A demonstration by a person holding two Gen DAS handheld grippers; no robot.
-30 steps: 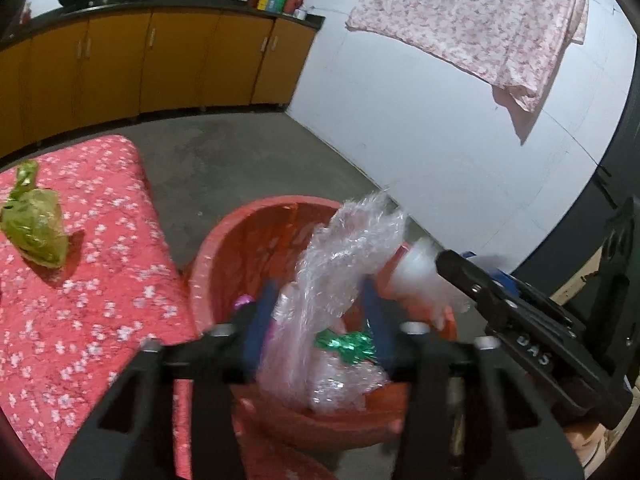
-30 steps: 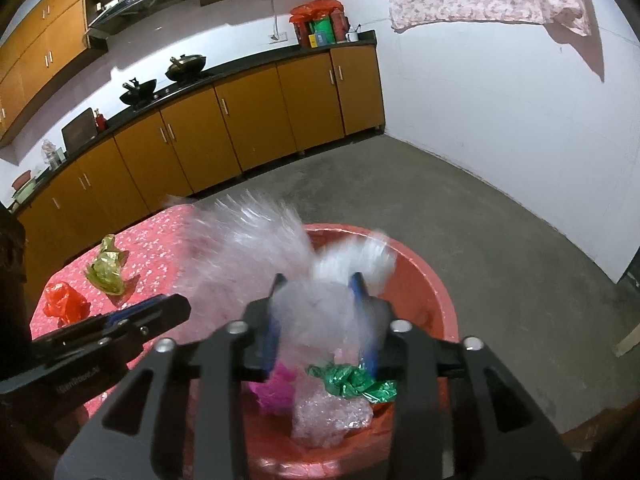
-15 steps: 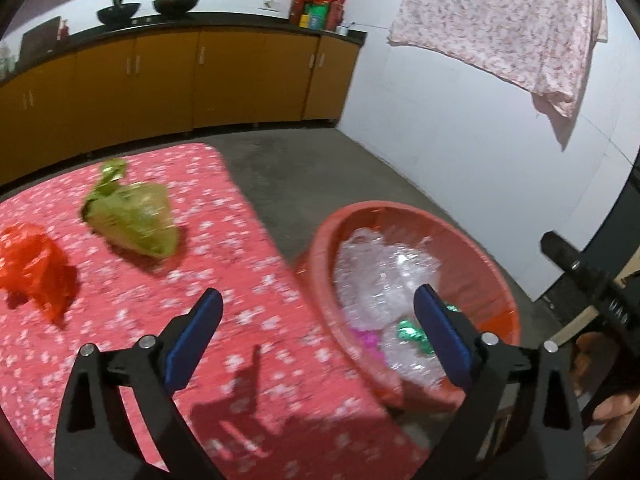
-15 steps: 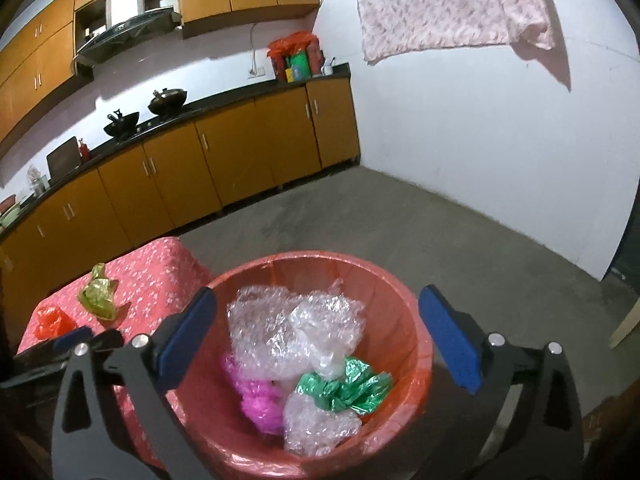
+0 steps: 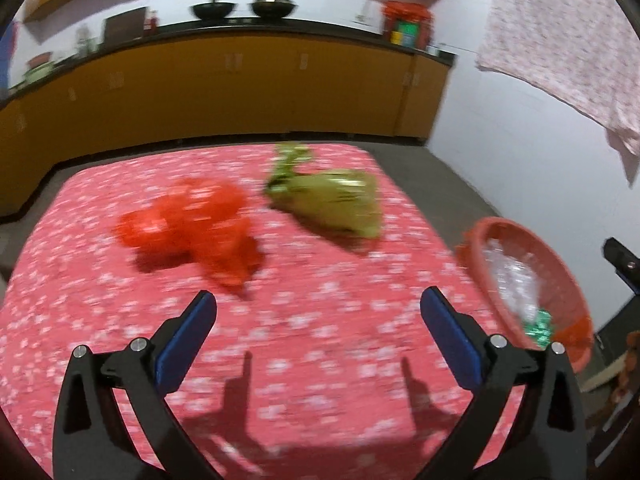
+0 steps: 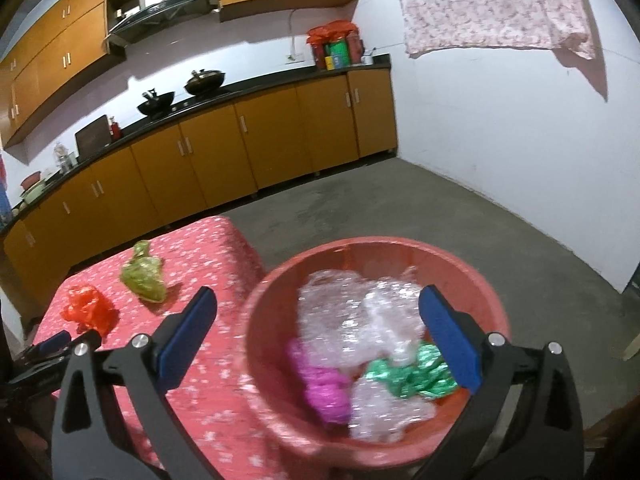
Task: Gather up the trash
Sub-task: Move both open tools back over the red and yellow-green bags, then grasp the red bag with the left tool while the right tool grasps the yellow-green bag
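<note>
A red plastic bag and a green plastic bag lie on the table with the red flowered cloth. My left gripper is open and empty above the table, nearer than both bags. My right gripper is open and empty above the red basin, which holds clear bubble wrap, a magenta wad and a green foil wad. The basin stands at the table's right edge. Both bags also show in the right wrist view, red and green.
Orange kitchen cabinets with woks on a dark counter run along the far wall. A flowered cloth hangs on the white wall at right. Bare concrete floor lies beyond the table and basin.
Both grippers opened and dropped the bubble wrap into the basin. The left gripper then swung left from the basin to face the table and the two bags. The right drew back.
</note>
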